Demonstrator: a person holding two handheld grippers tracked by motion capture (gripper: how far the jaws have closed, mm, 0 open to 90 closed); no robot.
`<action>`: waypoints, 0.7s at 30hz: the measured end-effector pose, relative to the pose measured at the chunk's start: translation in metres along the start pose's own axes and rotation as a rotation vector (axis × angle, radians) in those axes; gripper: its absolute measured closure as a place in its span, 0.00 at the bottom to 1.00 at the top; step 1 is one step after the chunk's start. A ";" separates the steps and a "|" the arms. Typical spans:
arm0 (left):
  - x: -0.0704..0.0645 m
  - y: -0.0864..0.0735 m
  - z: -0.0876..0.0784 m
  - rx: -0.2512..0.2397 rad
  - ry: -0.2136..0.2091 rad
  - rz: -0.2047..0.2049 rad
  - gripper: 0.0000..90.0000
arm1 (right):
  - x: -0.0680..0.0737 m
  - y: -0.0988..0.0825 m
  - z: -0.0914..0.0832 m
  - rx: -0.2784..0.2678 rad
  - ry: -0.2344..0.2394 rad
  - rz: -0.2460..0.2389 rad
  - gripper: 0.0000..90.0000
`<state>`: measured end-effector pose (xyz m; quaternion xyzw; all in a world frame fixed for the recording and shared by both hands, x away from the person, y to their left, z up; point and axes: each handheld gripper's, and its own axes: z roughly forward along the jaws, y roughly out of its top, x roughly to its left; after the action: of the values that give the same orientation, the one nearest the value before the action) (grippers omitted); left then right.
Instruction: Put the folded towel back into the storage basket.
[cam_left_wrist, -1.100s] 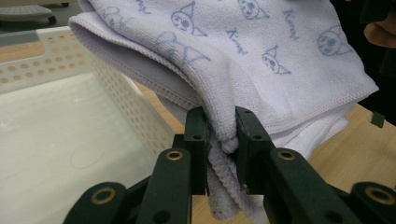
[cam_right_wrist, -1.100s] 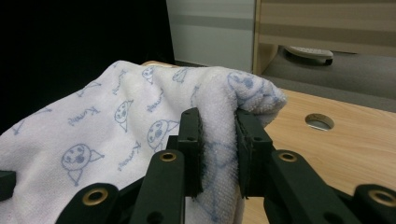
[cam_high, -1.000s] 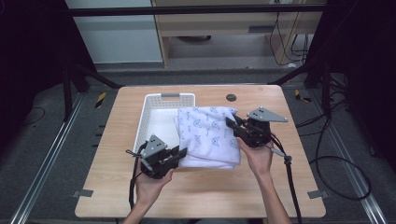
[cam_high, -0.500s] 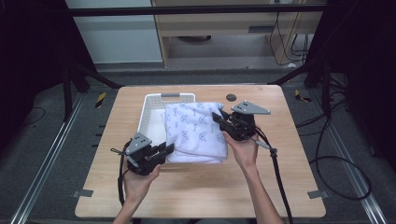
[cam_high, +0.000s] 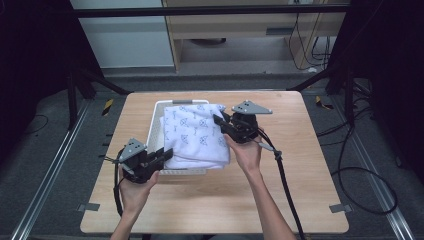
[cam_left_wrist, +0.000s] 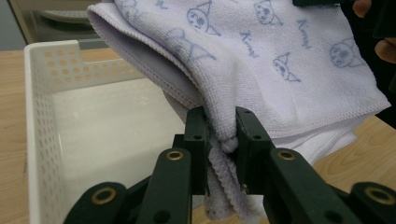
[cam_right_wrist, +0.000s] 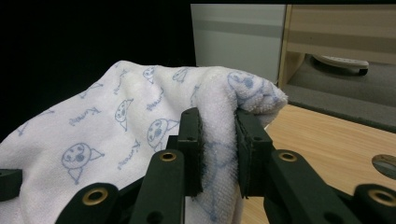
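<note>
Two grippers, left (cam_high: 159, 156) and right (cam_high: 223, 123), clamp the towel (cam_high: 196, 136) over the basket (cam_high: 158, 122); lowering it in looks next.

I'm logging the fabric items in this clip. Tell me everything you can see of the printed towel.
The towel is white terry-like cloth printed with small pale blue cartoon faces and script. It is folded into several layers with stitched hems, and held above the white perforated basket, its near part overhanging the front rim. The left gripper pinches a bunched near-left corner; the right gripper clamps a folded far-right edge. Whether its underside touches the basket cannot be told.
</note>
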<state>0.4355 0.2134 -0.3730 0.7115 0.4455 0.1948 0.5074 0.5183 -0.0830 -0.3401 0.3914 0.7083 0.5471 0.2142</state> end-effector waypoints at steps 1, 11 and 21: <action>0.001 0.000 0.000 -0.002 0.004 -0.002 0.85 | 0.001 0.001 0.003 0.002 0.001 -0.001 0.83; 0.023 0.002 -0.003 -0.005 0.046 -0.031 0.85 | 0.008 0.005 0.028 0.002 0.015 0.004 0.83; 0.044 0.003 -0.004 -0.005 0.079 -0.061 0.85 | 0.016 0.009 0.053 0.002 0.026 0.004 0.83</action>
<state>0.4568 0.2516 -0.3766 0.6880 0.4860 0.2086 0.4969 0.5502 -0.0371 -0.3462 0.3858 0.7107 0.5520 0.2033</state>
